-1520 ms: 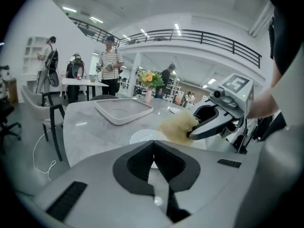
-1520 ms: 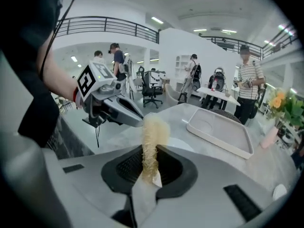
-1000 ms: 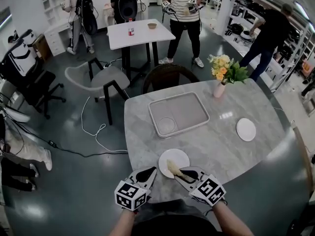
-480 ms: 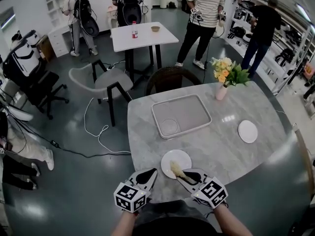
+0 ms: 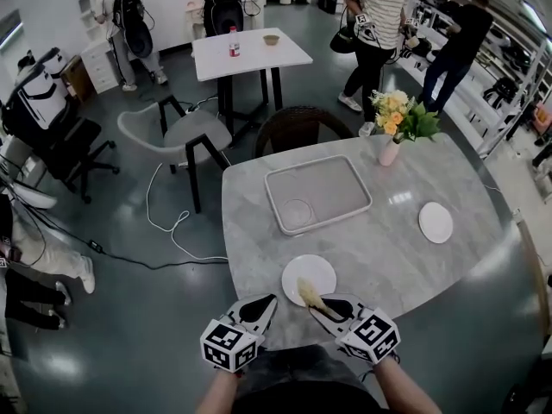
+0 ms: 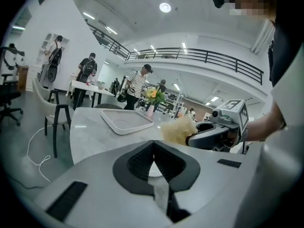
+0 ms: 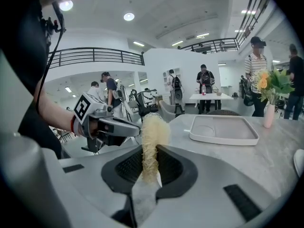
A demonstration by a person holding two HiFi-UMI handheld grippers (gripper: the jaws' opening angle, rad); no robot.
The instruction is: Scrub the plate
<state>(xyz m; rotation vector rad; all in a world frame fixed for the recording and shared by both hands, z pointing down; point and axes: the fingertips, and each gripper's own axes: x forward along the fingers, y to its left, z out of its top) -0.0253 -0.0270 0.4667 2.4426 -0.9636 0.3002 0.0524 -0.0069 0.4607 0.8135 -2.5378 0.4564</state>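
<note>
White round plate (image 5: 316,267), right tool (image 5: 317,305) pinching yellow scrubber (image 5: 305,291), left tool (image 5: 267,300) pressed together

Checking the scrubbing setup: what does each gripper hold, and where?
The right gripper pinches the yellow scrubber by one end; the left gripper is shut and empty.

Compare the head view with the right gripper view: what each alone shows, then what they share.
Head view only: the white cable looping on the dark floor. Right gripper view only: the black balcony railing overhead, and the right gripper fingers shut on the yellow fibrous scrubber. Both: that scrubber, the rectangular white tray, the left gripper.
</note>
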